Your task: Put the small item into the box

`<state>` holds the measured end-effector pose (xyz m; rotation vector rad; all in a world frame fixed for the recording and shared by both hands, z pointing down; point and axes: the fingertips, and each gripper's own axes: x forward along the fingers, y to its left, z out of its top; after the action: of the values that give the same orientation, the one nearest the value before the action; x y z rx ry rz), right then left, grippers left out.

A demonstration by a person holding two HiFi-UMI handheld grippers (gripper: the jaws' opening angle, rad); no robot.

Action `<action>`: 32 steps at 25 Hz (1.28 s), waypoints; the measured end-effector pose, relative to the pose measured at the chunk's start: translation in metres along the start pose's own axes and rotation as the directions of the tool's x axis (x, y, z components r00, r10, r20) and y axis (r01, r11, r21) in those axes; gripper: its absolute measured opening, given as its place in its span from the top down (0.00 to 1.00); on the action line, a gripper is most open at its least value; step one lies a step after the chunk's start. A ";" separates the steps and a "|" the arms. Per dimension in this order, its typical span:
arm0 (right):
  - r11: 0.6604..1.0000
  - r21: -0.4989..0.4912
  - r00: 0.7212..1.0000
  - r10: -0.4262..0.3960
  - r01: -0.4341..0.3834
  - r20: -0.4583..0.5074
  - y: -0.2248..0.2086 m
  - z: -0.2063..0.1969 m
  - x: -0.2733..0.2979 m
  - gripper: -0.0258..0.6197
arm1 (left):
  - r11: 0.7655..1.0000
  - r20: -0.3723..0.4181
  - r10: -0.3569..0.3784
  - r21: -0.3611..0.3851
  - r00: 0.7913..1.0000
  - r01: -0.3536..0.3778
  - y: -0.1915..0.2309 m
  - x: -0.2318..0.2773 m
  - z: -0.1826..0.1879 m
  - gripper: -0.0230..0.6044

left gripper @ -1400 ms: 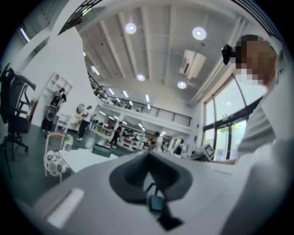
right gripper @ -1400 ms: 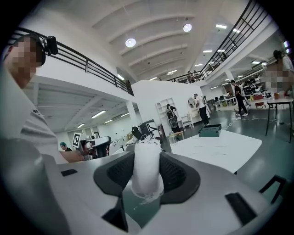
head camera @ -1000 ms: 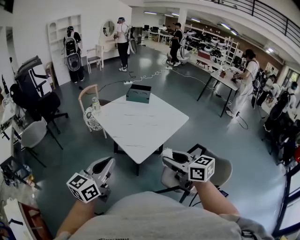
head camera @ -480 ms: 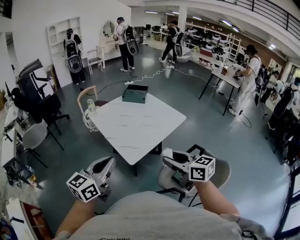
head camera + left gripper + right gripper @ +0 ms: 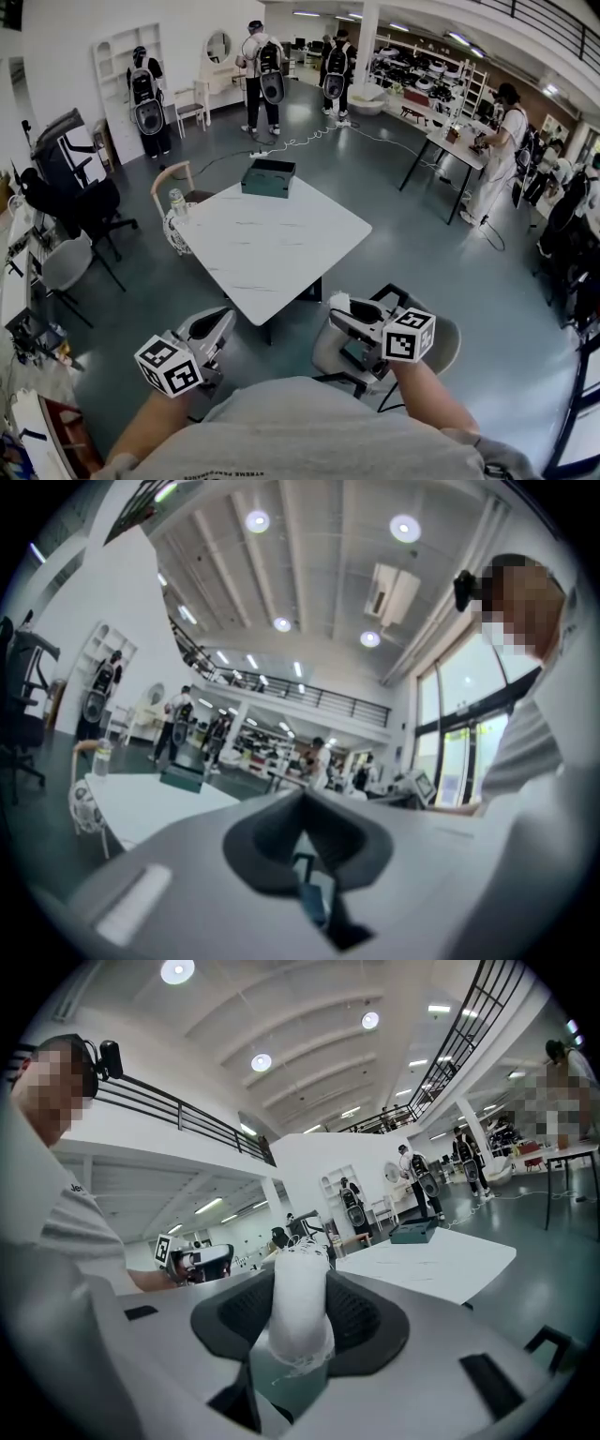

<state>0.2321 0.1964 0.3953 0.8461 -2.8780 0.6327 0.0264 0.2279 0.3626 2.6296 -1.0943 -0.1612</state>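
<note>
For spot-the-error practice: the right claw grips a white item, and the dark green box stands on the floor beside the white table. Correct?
The head view shows the dark green box on the white table, at its far corner, not on the floor. The right claw does grip a white item.

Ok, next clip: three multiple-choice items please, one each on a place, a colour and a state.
1. Where is the dark green box? A on the floor; B at the far corner of the white table; C on a chair.
2. What colour is the item in the right tool? A red; B black; C white.
3. The right tool is: A shut on the item; B open, empty; C out of view.
Key: B, it sits on the tabletop's far corner; C, the right gripper view shows it white; A, the pads press its sides.
</note>
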 end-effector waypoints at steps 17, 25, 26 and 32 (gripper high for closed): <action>0.988 0.014 0.988 -0.156 0.156 0.012 -0.042 0.030 0.072 0.70 | 0.983 -0.011 -0.183 -0.027 0.983 0.183 0.103 0.061 0.022 0.95; 0.977 0.012 0.976 -0.214 0.214 0.038 -0.063 0.068 0.146 0.70 | 0.969 -0.016 -0.246 -0.023 0.969 0.246 0.185 0.083 0.057 0.95; 0.976 0.013 0.975 -0.218 0.217 0.038 -0.065 0.070 0.154 0.70 | 0.967 -0.018 -0.252 -0.024 0.967 0.252 0.194 0.085 0.060 0.95; 0.970 0.025 0.969 -0.244 0.243 0.026 -0.083 0.085 0.205 0.70 | 0.960 -0.020 -0.277 -0.043 0.961 0.276 0.249 0.097 0.073 0.95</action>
<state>0.1066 -0.0039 0.3861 1.1973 -2.7325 0.6286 -0.0889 -0.0235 0.3696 2.7290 -0.7017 -0.2039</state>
